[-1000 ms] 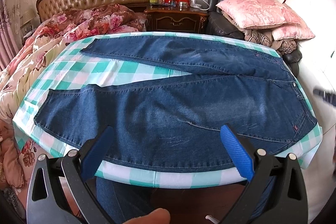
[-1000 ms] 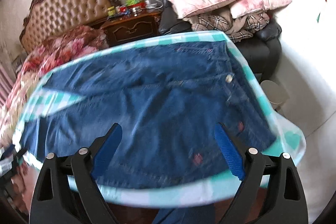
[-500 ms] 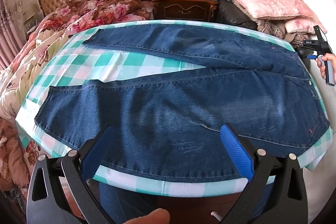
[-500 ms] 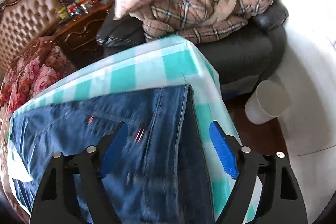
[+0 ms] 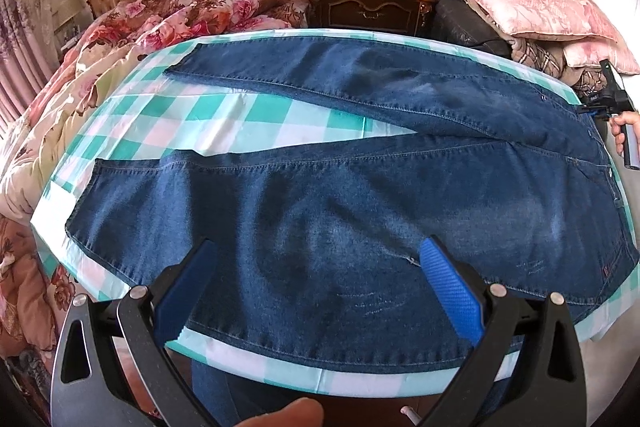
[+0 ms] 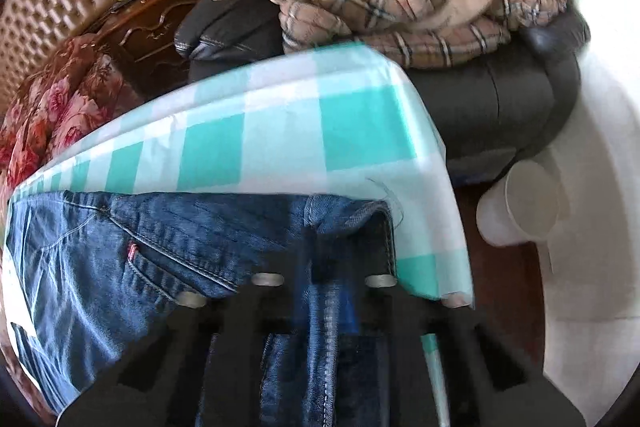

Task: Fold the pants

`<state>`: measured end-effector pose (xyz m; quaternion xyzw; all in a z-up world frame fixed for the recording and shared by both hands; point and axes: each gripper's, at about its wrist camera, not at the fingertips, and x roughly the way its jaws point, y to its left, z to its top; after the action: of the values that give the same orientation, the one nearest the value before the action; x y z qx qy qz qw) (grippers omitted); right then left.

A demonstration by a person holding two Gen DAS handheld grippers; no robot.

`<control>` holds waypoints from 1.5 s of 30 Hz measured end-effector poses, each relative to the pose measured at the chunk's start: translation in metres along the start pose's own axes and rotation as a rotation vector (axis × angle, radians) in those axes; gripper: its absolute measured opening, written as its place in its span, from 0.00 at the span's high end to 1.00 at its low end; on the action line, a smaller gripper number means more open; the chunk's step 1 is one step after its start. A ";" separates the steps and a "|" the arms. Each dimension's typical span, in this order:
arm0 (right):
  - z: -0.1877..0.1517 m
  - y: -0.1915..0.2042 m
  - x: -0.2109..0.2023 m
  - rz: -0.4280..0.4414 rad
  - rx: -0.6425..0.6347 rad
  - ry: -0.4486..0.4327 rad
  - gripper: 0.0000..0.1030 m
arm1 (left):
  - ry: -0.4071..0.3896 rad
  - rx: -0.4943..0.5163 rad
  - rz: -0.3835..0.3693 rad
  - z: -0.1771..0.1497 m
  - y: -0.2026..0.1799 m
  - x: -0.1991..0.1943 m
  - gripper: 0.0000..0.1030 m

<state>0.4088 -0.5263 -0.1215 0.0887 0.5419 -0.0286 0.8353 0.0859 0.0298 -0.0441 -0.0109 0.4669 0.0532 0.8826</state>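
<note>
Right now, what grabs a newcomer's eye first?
The blue jeans spread flat, legs apart, across the teal checked tablecloth. The left tongs hover open at the near leg's edge, while the right tongs are shut on the waistband at the table's far right corner.

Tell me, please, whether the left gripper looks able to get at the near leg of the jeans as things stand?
Probably yes: the left gripper hovers open right over the near leg of the jeans, which lies flat on the checked tablecloth, with nothing between them.
</note>
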 end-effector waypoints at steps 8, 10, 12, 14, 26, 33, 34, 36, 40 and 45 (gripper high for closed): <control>-0.034 0.029 -0.113 0.142 -0.082 -0.256 0.92 | -0.037 -0.037 0.004 0.009 0.015 -0.011 0.01; -0.060 0.037 -0.151 0.209 -0.109 -0.320 0.92 | -0.057 -0.046 0.003 0.011 0.020 -0.018 0.01; -0.097 0.047 -0.191 0.286 -0.132 -0.379 0.92 | -0.072 -0.051 -0.004 0.012 0.023 -0.022 0.01; -0.134 0.052 -0.217 0.352 -0.143 -0.409 0.92 | -0.080 -0.067 -0.016 0.013 0.030 -0.024 0.01; -0.298 0.028 -0.182 0.524 0.088 -0.186 0.91 | -0.006 -0.266 -0.410 0.081 0.077 0.049 0.14; -0.289 0.026 -0.193 0.511 0.100 -0.233 0.92 | 0.085 -0.461 -0.492 0.172 0.116 0.159 0.50; -0.289 0.027 -0.192 0.504 0.097 -0.236 0.92 | 0.102 -0.503 -0.502 0.183 0.123 0.177 0.51; -0.285 0.027 -0.193 0.491 0.092 -0.239 0.91 | 0.138 -0.581 -0.497 0.201 0.136 0.210 0.56; -0.276 0.026 -0.191 0.469 0.092 -0.232 0.91 | 0.176 -0.705 -0.446 0.231 0.159 0.264 0.56; -0.266 0.025 -0.185 0.437 0.094 -0.216 0.92 | 0.228 -0.798 -0.459 0.252 0.170 0.316 0.57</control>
<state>0.0970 -0.4634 -0.0557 0.2392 0.4153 0.1184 0.8696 0.4521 0.2430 -0.1576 -0.4577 0.4894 0.0305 0.7417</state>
